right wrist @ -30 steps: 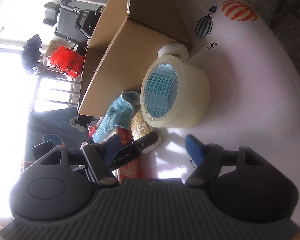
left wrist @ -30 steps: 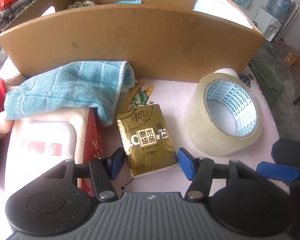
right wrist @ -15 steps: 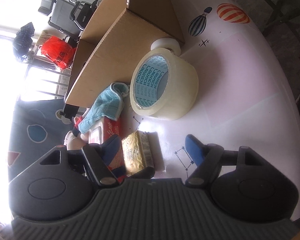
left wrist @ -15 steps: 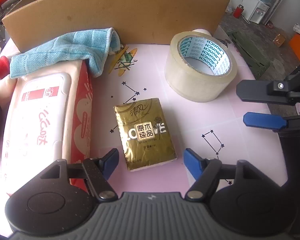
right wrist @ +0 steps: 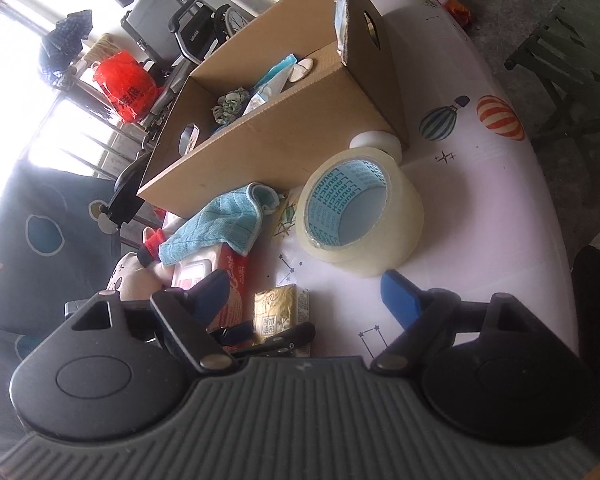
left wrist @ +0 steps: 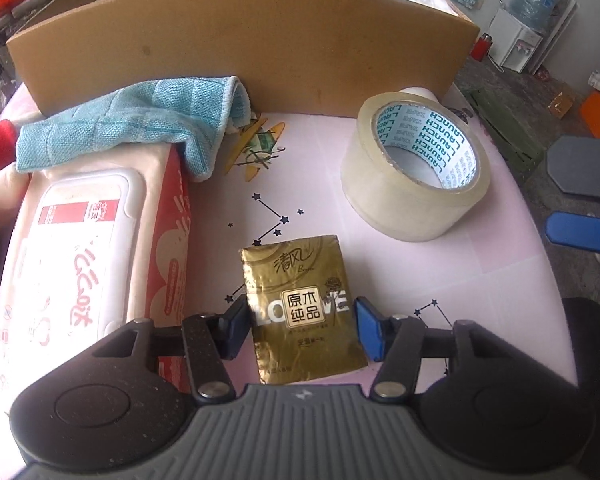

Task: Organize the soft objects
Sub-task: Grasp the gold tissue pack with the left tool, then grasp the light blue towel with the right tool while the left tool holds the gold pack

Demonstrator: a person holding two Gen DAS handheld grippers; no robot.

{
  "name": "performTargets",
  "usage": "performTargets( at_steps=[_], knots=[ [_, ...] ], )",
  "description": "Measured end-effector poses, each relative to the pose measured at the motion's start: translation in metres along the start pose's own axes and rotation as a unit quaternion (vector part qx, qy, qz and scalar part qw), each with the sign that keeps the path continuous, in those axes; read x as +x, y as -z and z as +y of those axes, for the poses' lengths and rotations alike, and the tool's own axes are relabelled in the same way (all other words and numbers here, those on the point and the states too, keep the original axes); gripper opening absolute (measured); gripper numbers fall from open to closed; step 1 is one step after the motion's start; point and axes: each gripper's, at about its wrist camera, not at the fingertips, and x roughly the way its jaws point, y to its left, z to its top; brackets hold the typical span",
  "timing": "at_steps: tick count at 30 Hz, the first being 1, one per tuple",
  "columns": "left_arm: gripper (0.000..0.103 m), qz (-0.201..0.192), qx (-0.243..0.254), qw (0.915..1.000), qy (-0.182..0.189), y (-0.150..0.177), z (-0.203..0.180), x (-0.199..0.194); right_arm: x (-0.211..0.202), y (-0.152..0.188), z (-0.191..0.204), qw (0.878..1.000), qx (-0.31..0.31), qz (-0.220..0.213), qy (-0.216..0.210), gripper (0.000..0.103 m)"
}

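the left hand-held gripper (left wrist: 300, 326) is sitting low in the frame with its blue pads on either side of the gold tissue pack (left wrist: 302, 312), which is lying flat on the pink table (left wrist: 440, 276). its jaws have just been closing around the pack; the left pad looks to be at its edge, the right pad showing a thin gap, so it is not pinching yet. the right hand-held gripper (right wrist: 304, 296) is spread wide with nothing between its pads, its jaws having just been opening. the tape roll (left wrist: 416, 168) is standing at centre right, the blue cloth (left wrist: 128, 124) draping over the wet wipes pack (left wrist: 84, 256) at left, the cardboard box (left wrist: 240, 52) across the top.
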Motion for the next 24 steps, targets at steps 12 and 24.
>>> performTargets(
  at_steps=[12, 24],
  knots=[
    [0.056, -0.080, -0.101, 0.9913, 0.027, 0.003, 0.077, -0.086, 0.030, -0.043, 0.092, 0.993, -0.103, 0.013, -0.053, 0.085],
    [0.056, -0.118, -0.166, 0.9789, -0.021, 0.009, 0.142, -0.108, 0.166, -0.063, 0.186, 0.971, -0.204, 0.126, -0.015, 0.091]
  ],
)
